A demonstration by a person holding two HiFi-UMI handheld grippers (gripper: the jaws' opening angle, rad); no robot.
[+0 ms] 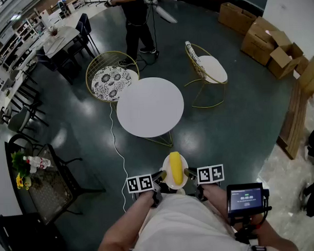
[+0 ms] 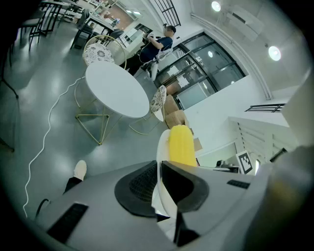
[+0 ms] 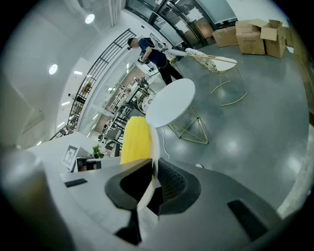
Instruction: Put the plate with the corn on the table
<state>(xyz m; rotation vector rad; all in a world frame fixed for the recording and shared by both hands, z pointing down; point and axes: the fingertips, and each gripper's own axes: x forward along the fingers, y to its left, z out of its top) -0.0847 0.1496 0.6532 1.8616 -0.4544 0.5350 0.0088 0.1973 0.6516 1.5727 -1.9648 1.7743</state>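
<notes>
A yellow corn cob [image 1: 175, 166] lies on a small white plate [image 1: 166, 183] held in front of my body over the dark floor. My left gripper [image 1: 160, 176] is shut on the plate's left rim and my right gripper [image 1: 190, 174] is shut on its right rim. In the left gripper view the plate [image 2: 161, 147] stands edge-on between the jaws with the corn [image 2: 181, 145] behind it. The right gripper view shows the same: plate [image 3: 154, 142] clamped, corn [image 3: 135, 139] beside it. The round white table [image 1: 149, 106] stands ahead with nothing on its top.
Two gold wire chairs [image 1: 110, 77] [image 1: 206, 69] flank the far side of the table. A white cable [image 1: 118, 154] runs across the floor at left. A person [image 1: 137, 20] stands beyond. Cardboard boxes [image 1: 270, 41] sit at the right, a dark side table [image 1: 46, 183] at left.
</notes>
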